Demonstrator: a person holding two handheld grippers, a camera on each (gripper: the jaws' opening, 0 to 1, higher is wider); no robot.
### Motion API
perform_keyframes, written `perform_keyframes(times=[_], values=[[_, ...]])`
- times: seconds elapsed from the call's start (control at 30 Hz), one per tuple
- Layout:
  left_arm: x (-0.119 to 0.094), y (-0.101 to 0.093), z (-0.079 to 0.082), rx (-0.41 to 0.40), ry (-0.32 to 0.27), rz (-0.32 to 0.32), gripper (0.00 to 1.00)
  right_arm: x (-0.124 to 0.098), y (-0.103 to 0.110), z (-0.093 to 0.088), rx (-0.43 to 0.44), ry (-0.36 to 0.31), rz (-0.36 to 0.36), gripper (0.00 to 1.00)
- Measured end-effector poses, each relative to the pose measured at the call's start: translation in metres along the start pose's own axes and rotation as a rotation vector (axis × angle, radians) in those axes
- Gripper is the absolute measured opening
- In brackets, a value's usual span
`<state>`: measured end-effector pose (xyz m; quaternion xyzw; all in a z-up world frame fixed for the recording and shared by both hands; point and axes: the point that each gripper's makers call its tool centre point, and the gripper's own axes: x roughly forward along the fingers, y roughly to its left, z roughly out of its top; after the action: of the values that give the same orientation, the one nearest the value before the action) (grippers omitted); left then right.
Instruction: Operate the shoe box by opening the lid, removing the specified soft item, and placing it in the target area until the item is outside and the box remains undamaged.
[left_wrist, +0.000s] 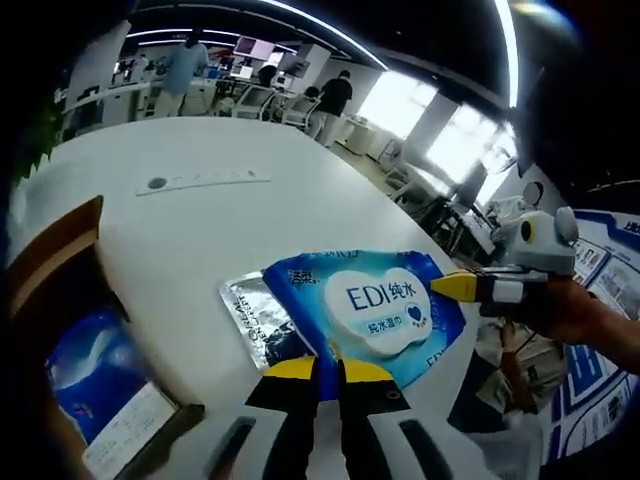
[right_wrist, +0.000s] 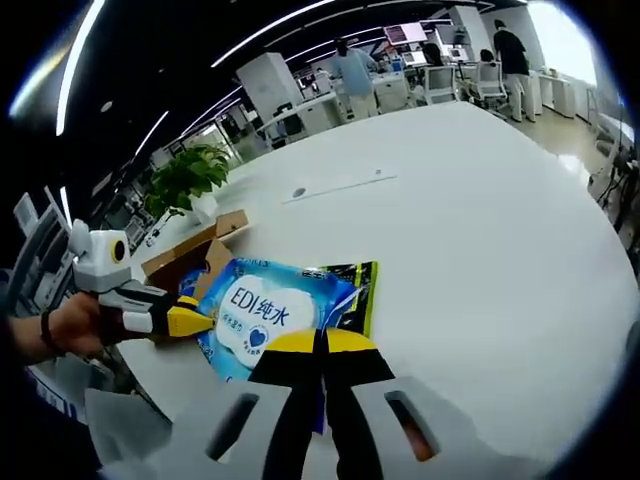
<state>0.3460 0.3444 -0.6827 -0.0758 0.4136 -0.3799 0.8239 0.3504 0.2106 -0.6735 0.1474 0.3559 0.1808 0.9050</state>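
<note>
1. Yellow-tipped left gripper (left_wrist: 327, 368) is pinched closed on the near edge of the blue soft plastic wipes pack (left_wrist: 375, 305); the right gripper (right_wrist: 322, 343) is clamped on the opposite edge.
2. Pack's already out, held just over the white round table (right_wrist: 480, 210), beside the open brown cardboard shoe box (right_wrist: 195, 257).
3. I'd lower it flat with both hands together, no tugging, well away from the box.

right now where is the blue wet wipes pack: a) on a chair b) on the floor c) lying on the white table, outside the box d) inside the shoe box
c: the blue wet wipes pack lies flat on the white table, outside the open shoe box, with both grippers' yellow-tipped fingers closed at its edges.
</note>
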Motion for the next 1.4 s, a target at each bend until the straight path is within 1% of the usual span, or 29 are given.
perform_keyframes(times=[0.3,0.33,0.53,0.63,0.87,1.07,1.23,1.4], values=[[0.013,0.012,0.002,-0.051,-0.002,0.054,0.06,0.024,-0.013,0.004,-0.003,0.037,0.031,0.0],[0.015,0.014,0.003,-0.054,-0.002,0.061,0.06,0.023,-0.012,0.004,-0.004,0.04,0.034,0.0],[0.026,0.027,0.005,-0.098,0.0,0.117,0.06,0.047,-0.02,0.009,-0.033,0.075,0.057,0.0],[0.03,0.031,0.006,-0.116,-0.006,0.13,0.06,0.052,-0.023,0.011,-0.032,0.085,0.065,0.0],[0.038,0.043,0.008,-0.156,-0.013,0.162,0.06,0.077,-0.028,0.018,-0.054,0.113,0.087,0.0],[0.044,0.051,0.01,-0.174,-0.018,0.196,0.06,0.089,-0.032,0.022,-0.067,0.13,0.096,0.0],[0.05,0.055,0.008,-0.188,-0.016,0.219,0.06,0.098,-0.038,0.019,-0.075,0.153,0.099,0.0],[0.052,0.06,0.011,-0.195,-0.033,0.253,0.06,0.102,-0.039,0.02,-0.07,0.15,0.108,0.0]])
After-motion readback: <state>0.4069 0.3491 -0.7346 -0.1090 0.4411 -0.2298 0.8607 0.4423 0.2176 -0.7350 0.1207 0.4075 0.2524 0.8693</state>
